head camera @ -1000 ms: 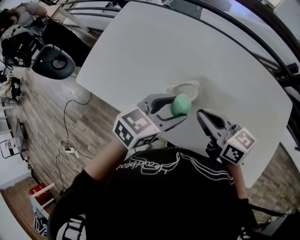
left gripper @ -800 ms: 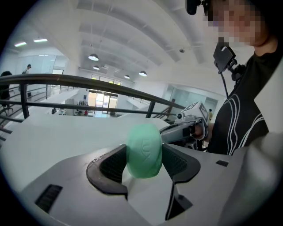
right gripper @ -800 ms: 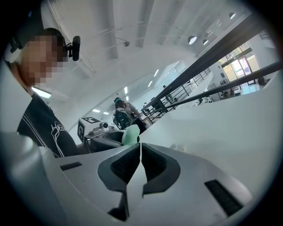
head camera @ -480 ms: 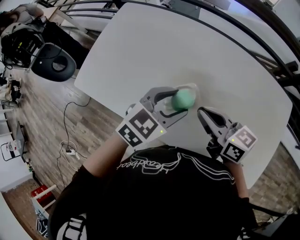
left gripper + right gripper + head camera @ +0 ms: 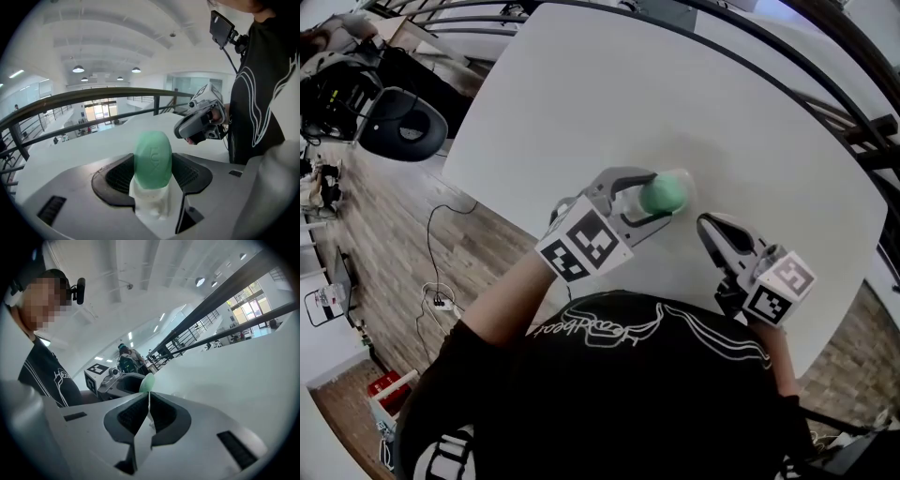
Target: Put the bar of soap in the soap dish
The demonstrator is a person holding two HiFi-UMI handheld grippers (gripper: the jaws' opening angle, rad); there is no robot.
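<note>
Left tool: the left tool (image 5: 659,197) is clamped on the green bar of soap (image 5: 153,158), one ribbed pad on each side of the bar.
Right tool: the right tool (image 5: 149,404) has its jaws together with nothing between them. It is held off to the side of the left tool, above the table (image 5: 675,94).
Soap: it stands on end between the left tool's pads, rounded top upward and stamped face toward the tool's camera.
Soap dish: the white soap dish (image 5: 150,201) lies directly under the left tool's tips, at the bar's lower end. Whether the bar already rests in it, I cannot tell.
Handling: probably a light, stiff bar with a smooth, waxy skin, so it is likely to slide if squeezed near its rounded ends. Hard pressure may dent it.
Where to hold: across the widest middle part, as now, with the pads flat on opposite sides and the lower end left free to enter the dish.
</note>
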